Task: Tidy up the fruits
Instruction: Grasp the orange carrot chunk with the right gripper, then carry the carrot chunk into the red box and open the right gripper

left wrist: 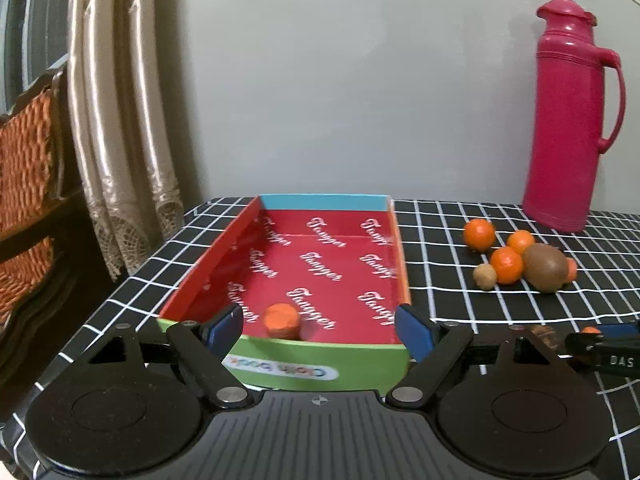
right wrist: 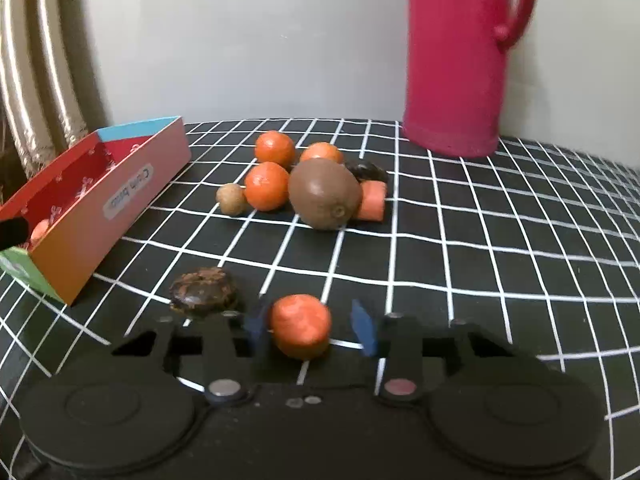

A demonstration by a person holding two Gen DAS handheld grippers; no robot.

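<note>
Orange fruit chunk (right wrist: 301,330) sits on the checked counter (right wrist: 480,280), between the pads of the right tool (right wrist: 310,326). The pads are apart, and one does not touch it. Another chunk (left wrist: 282,320) lies in the red box (left wrist: 340,204). The left tool (left wrist: 320,328) is wide apart over the box's near end. A kiwi (right wrist: 324,194) sits near the pink jug (right wrist: 452,60).
</note>
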